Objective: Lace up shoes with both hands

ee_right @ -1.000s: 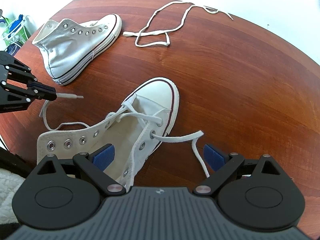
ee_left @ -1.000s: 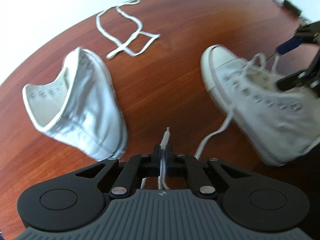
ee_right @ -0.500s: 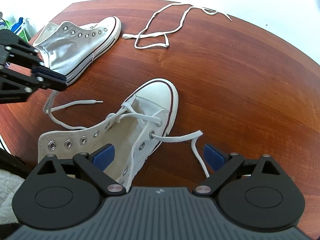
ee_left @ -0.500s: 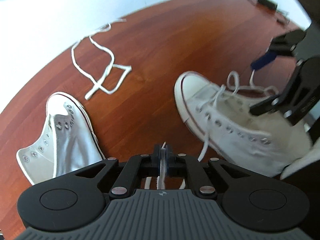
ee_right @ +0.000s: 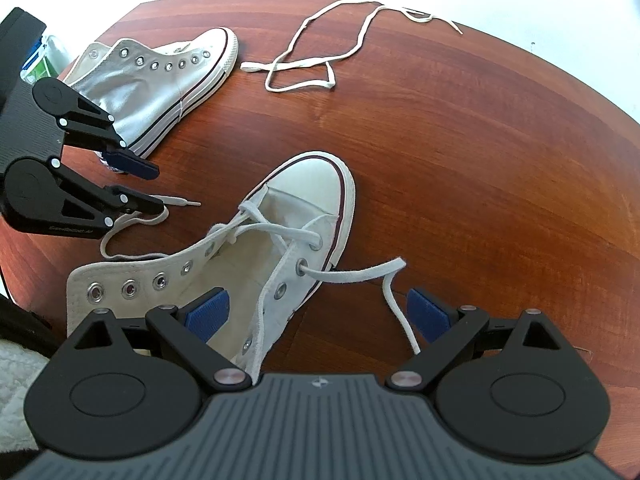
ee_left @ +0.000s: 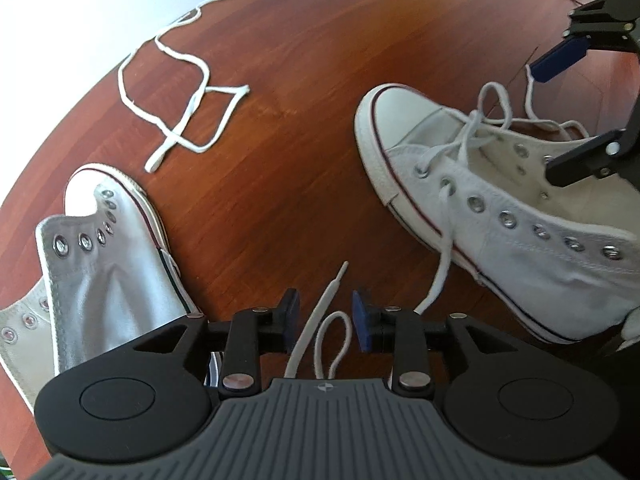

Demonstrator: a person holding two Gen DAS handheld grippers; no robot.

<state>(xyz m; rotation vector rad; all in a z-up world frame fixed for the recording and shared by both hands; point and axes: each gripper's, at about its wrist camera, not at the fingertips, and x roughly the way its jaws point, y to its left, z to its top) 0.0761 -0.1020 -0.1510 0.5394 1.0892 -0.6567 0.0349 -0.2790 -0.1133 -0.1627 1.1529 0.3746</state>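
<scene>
Right wrist shows two shoes point(ee_right: 248, 264) point(ee_right: 160, 80), two laces point(ee_right: 316, 56) point(ee_right: 356, 276).

On the round reddish-brown wooden table point(ee_right: 460, 152), a partly laced white canvas high-top sneaker point(ee_right: 304, 200) lay nearest the right wrist camera, toe pointing away. A second, unlaced white high-top sneaker point(ee_right: 160, 76) lay on its side beyond it to the left. A loose white shoelace point(ee_right: 304, 64) lay farther back, right of that sneaker.
</scene>
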